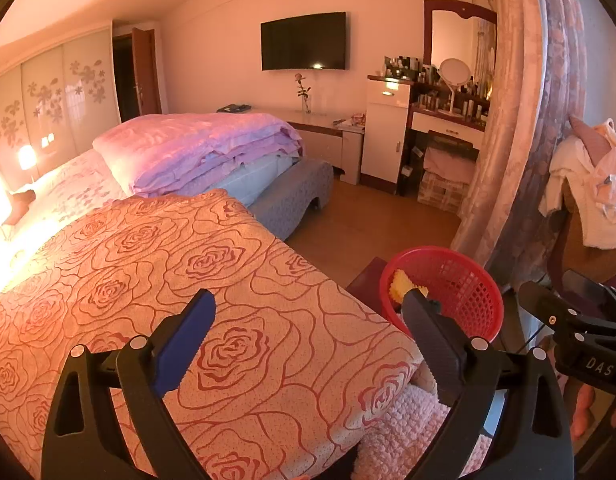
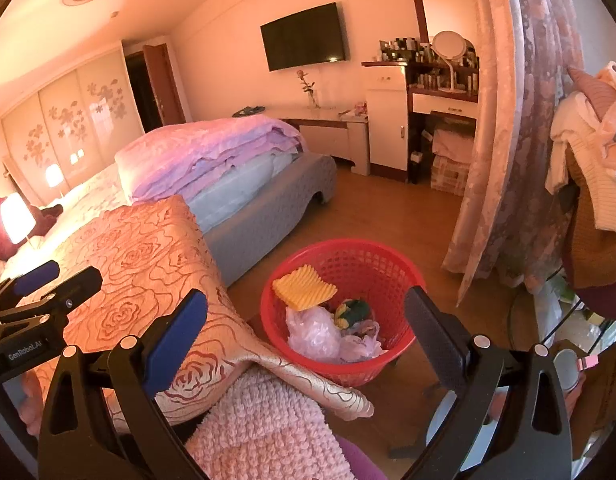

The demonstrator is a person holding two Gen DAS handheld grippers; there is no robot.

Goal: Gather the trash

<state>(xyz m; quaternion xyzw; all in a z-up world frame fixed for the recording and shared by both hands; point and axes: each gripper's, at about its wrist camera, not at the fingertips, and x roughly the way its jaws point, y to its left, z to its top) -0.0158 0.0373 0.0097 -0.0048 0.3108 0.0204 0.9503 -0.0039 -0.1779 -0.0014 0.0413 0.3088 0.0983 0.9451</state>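
The left gripper (image 1: 308,316) has its two fingers spread wide apart with nothing between them; one finger carries a blue pad (image 1: 184,344), the other a dark ribbed pad (image 1: 431,340). Directly beneath and ahead of it lies the peach bedspread with a red rose-outline pattern (image 1: 180,264), bare where the gripper hovers. Just past its dark finger, off the bed's edge, sits the round red plastic mesh basket (image 1: 459,284), with a yellow ridged piece (image 1: 399,286) showing at its rim. Further to that side, the other gripper's black body appears at the frame edge.

The right gripper (image 2: 306,316) is likewise spread wide and holds nothing. Between and just ahead of its fingers stands the red basket (image 2: 371,256) on the wooden floor (image 2: 387,212), beside the hanging corner of the bedspread (image 2: 148,248). Inside the basket lie the yellow ridged piece (image 2: 306,286), crumpled clear plastic bags (image 2: 311,332) and a small green-and-yellow wrapper (image 2: 349,312), all touching one another. Below the gripper is a pink knobbly knitted blanket (image 2: 264,428). To its blue-pad side the left gripper (image 2: 56,280) hovers over the bed.

Farther off are a folded lilac quilt (image 2: 212,152), a grey upholstered bench (image 2: 276,204), a wall-mounted black television (image 2: 304,36) and a patterned pink curtain (image 2: 519,120).
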